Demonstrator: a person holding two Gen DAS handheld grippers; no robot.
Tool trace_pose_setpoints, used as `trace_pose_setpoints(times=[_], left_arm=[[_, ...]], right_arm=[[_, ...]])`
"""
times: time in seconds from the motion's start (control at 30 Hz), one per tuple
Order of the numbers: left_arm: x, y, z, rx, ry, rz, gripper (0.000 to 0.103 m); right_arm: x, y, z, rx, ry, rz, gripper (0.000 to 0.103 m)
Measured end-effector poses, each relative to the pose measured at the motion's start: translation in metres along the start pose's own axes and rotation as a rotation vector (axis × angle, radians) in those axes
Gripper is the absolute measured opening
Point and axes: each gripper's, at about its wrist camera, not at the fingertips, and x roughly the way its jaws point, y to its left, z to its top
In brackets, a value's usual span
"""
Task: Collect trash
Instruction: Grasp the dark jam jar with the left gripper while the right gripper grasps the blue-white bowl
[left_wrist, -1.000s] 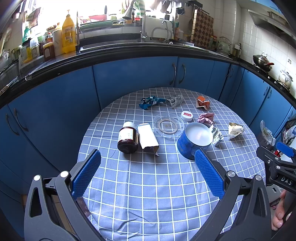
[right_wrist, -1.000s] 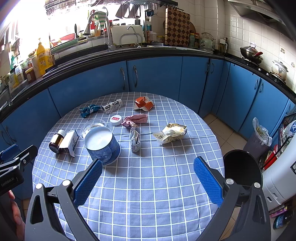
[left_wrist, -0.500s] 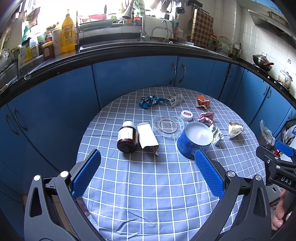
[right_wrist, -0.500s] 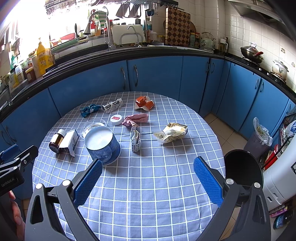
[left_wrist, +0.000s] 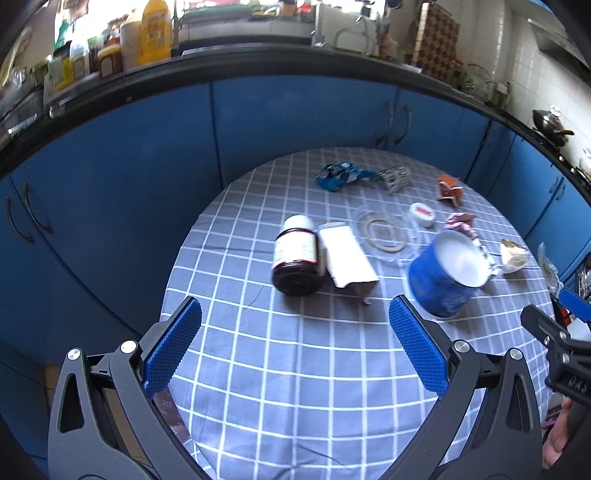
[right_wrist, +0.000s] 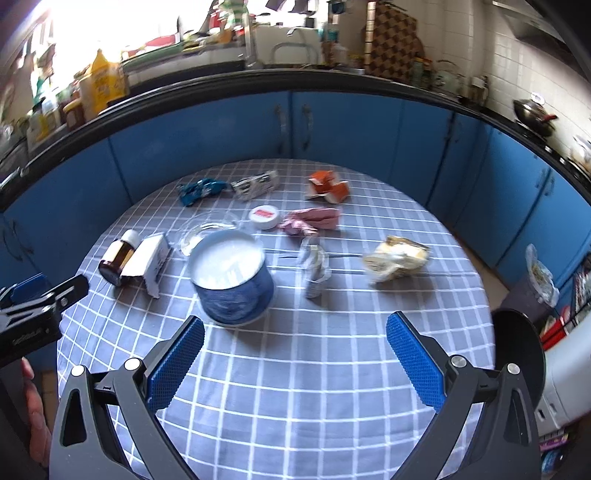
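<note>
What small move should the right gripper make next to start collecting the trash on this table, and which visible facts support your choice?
Probably ease the right gripper forward and down toward the crumpled silver wrapper. Its fingers are spread wide and hold nothing, and every scrap lies on the checked tablecloth ahead of it, untouched. That wrapper lies nearly centred between the fingers. The blue tub stands close beside it, so the approach should stay to the tub's right.

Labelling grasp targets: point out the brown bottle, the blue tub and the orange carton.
brown bottle (left_wrist: 296, 254), left wrist view, on its labelled side.
blue tub (right_wrist: 236, 295), right wrist view, on its blue outer wall.
orange carton (right_wrist: 328, 187), right wrist view, on its orange top face.
</note>
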Motion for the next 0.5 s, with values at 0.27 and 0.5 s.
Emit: trace_pose_setpoints(times=[0.27,0.5], left_arm=[[0.035,0.02,0.006,-0.016,0.044,0.036,0.1],[0.056,0.016,0.013,0.019,0.061,0.025,0.1]], right_arm=[[0.028,0.038,0.009,-0.104,0.005,0.028,0.096],[0.054,0.045,0.021,-0.102,0.036,0.041,0.096]])
